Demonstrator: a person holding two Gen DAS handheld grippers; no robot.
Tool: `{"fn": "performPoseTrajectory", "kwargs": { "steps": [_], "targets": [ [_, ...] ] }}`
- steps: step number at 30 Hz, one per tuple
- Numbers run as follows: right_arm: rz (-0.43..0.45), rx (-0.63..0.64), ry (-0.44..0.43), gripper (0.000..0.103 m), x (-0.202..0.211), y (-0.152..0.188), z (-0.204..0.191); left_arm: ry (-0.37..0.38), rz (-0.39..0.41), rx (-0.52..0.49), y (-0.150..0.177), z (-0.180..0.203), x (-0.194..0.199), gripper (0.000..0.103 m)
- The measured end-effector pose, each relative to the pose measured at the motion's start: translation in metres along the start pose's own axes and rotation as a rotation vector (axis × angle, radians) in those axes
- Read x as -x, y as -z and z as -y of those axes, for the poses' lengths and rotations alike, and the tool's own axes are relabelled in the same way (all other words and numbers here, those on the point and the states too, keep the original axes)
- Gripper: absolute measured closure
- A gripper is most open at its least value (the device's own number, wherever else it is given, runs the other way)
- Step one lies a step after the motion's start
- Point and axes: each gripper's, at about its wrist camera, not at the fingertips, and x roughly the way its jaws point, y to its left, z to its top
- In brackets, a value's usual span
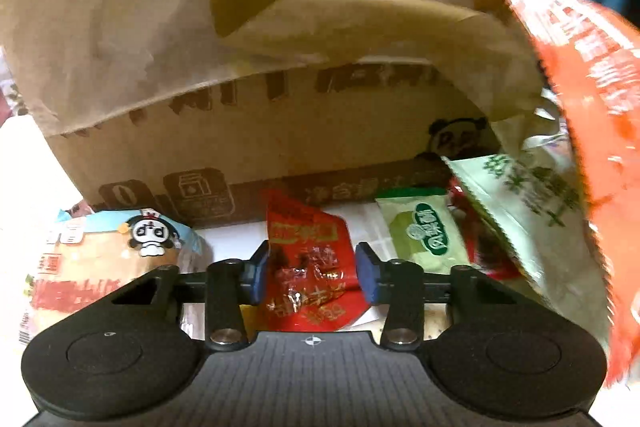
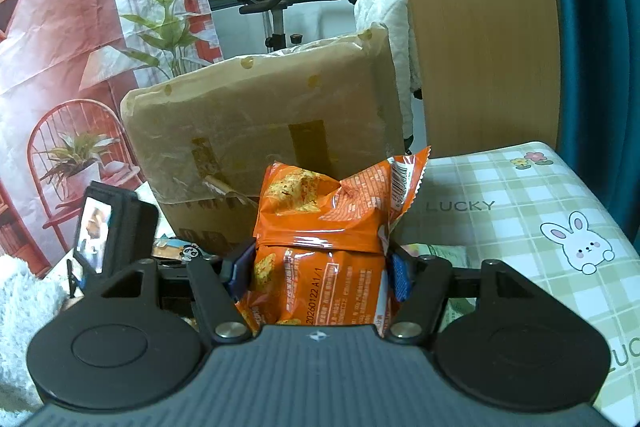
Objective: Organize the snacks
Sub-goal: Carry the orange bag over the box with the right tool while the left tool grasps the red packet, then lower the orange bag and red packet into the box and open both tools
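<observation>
In the left wrist view, my left gripper points down at the table, and its blue pads touch both sides of a red snack packet lying there. Behind it stands a cardboard box with a panda print and a drooping flap. In the right wrist view, my right gripper is shut on an orange snack packet, pinched at its waist and held upright in front of the box. The same orange packet fills the right edge of the left wrist view.
A bread packet with a cartoon panda lies left of the red one. Green packets and a pale packet with green print lie to its right. A checked tablecloth with a rabbit covers the table. A wooden panel stands behind.
</observation>
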Motion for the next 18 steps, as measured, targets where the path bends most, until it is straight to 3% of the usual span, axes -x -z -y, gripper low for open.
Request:
{"fn": "performPoseTrajectory", "kwargs": {
  "steps": [14,18],
  "targets": [
    [0.006,-0.008,0.044,0.037,0.012,-0.002,0.001,0.088,0.174,0.015,0.013,-0.042,0.099,0.060],
    [0.028,-0.006,0.067,0.037,0.025,-0.008,-0.001,0.092,0.257,0.024,-0.005,-0.049,0.131,0.060]
  ]
}}
